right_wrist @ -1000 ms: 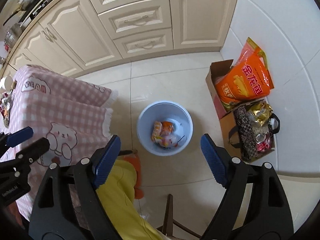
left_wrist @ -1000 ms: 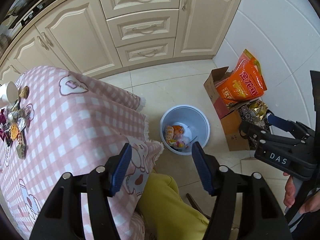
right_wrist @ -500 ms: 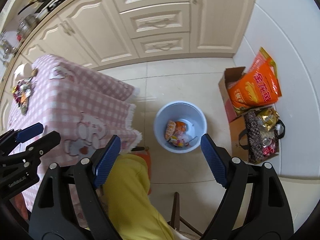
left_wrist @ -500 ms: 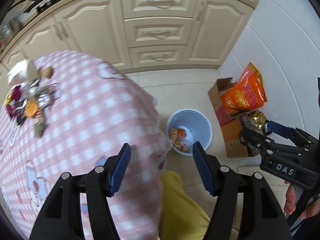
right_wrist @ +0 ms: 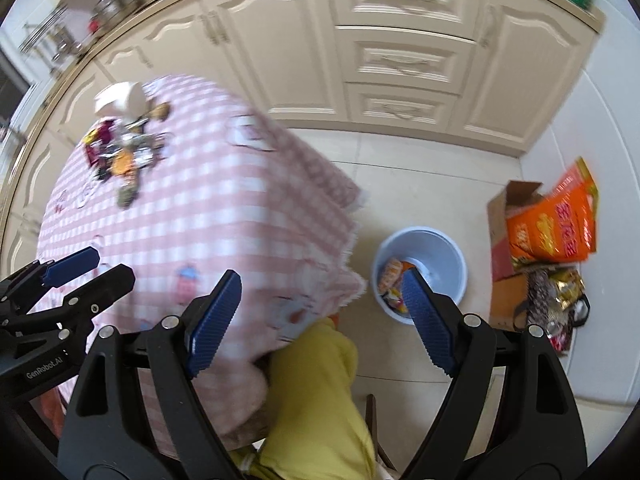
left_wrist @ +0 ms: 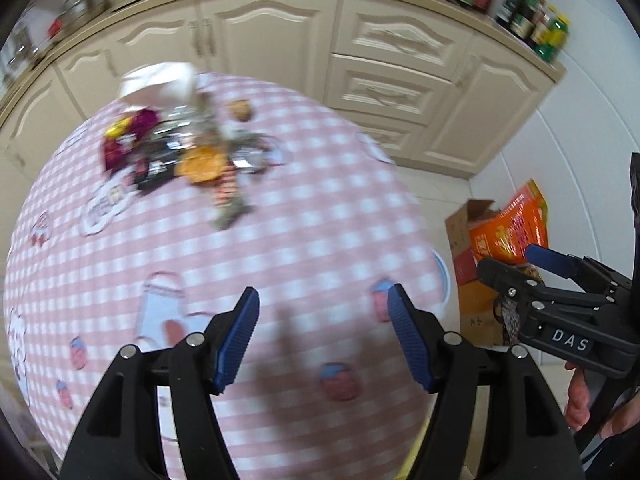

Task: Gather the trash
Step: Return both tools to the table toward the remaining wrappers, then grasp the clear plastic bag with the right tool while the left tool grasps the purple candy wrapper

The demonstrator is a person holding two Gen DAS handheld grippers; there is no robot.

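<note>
Trash (left_wrist: pixel 188 156) is lying in a loose heap of wrappers at the far end of the pink checked surface (left_wrist: pixel 304 240), just in front of a tipped white cup (left_wrist: pixel 160 84), while more of it is already sitting in the pale blue bin (right_wrist: pixel 440 248) on the floor beside the cloth's hanging edge. Both hand-held tools are hanging over the near end, well apart from the heap. The left gripper (left_wrist: pixel 322 336) is holding nothing, its blue fingers (left_wrist: pixel 240 336) having just been spreading a little wider, with only checked cloth showing between them. The right gripper (right_wrist: pixel 320 320) is standing wide open and empty too, one finger showing against the cloth and the other against the bin. The wrappers are looking thin, crinkled and tangled together, so a pinch there is likely to be catching the tablecloth as well and dragging the whole pile, or lifting one piece while its neighbours are sliding off the edge. The cup is sitting right against the heap and risking a knock onto the floor. Motion blur is smearing both views, so judging which wrapper is on top is hard. A yellow-clad leg (right_wrist: pixel 316 392) is sitting under the surface's corner close to the bin, where a careless drop could be landing instead.
</note>
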